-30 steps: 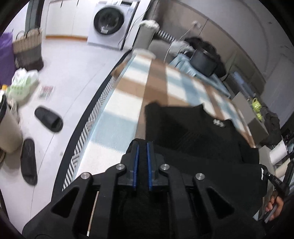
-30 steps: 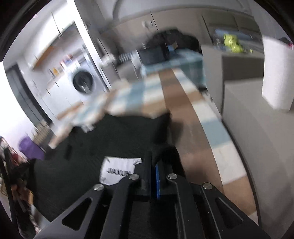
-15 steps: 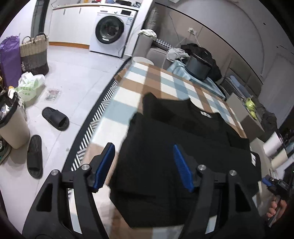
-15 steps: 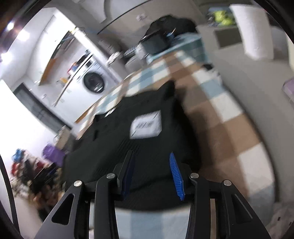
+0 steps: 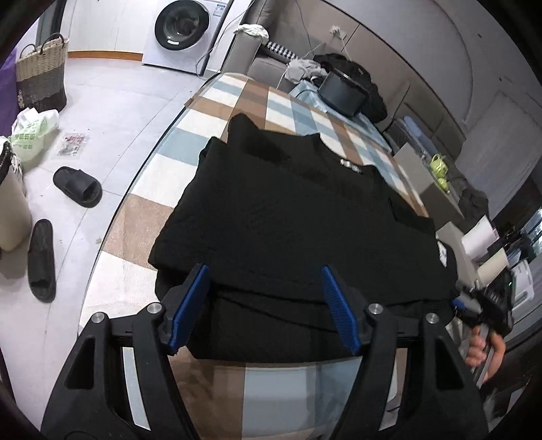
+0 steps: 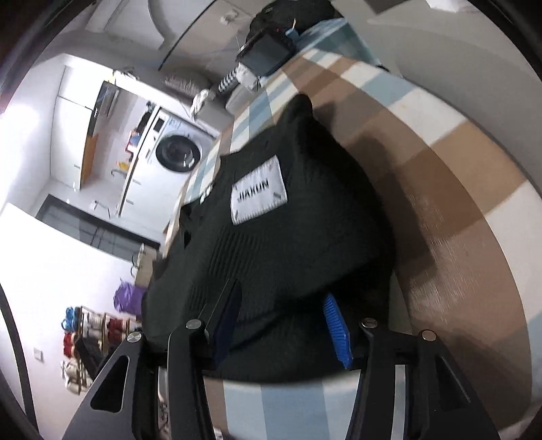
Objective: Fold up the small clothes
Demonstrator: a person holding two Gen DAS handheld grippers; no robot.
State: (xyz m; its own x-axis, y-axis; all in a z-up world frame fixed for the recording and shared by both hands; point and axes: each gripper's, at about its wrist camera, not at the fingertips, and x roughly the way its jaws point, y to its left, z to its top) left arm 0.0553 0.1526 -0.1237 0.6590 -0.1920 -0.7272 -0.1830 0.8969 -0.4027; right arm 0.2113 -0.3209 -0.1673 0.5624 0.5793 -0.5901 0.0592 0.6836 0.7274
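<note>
A black garment [image 5: 288, 216] lies folded on the checked table [image 5: 216, 111], its top layer laid over the lower one. My left gripper [image 5: 262, 279] hovers open over the near folded edge, and the blue pads [image 5: 191, 298] touch no cloth. The right wrist view shows the same garment [image 6: 291, 243] with a white label [image 6: 259, 194] facing up. My right gripper [image 6: 281, 298] is over its near edge with jaws opening; cloth lies under them but is not pinched. At the far right of the left wrist view, a hand [image 5: 481, 348] holds the right gripper.
A dark box [image 5: 342, 91] sits at the table's far end. On the floor to the left are two black slippers [image 5: 78, 186], a woven basket [image 5: 40, 78], a plastic bag [image 5: 32, 133] and a washing machine [image 5: 184, 32]. Grey boxes [image 5: 430, 182] stand to the right.
Both grippers were shut on black cloth a second ago; both have let go and opened. They drew back toward the near edge, the right one rolling, and the folded layer now rests flat.
</note>
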